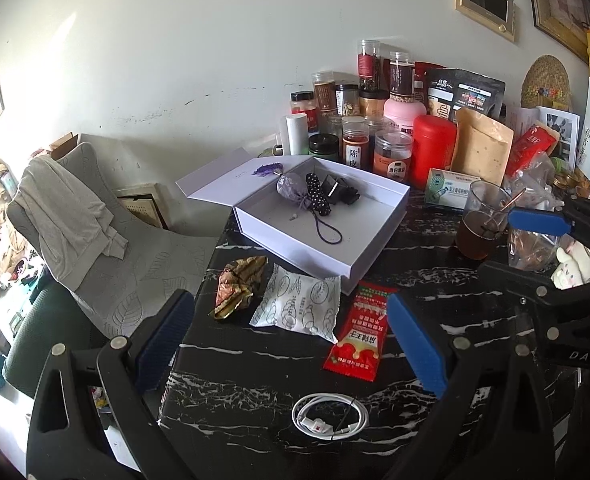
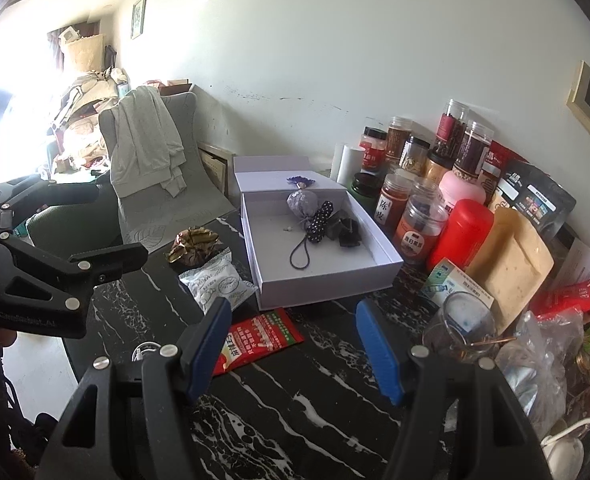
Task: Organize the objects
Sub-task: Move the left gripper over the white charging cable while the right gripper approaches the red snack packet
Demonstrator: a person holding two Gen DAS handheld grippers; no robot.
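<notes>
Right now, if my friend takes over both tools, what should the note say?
Left tool: open, empty, above the table.
Right tool: open, empty.
White box: lid open. Already inside: purple sachet, dotted pouch, black items.
On the black table, in front of the box: gold wrapped bundle, white packet, red packet, white cable.
Left to do: probably put those four away.

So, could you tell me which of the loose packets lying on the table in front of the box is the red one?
It is the red sachet, flat on the marble beside the white snack packet; the crumpled gold wrapper is farthest away.
</notes>
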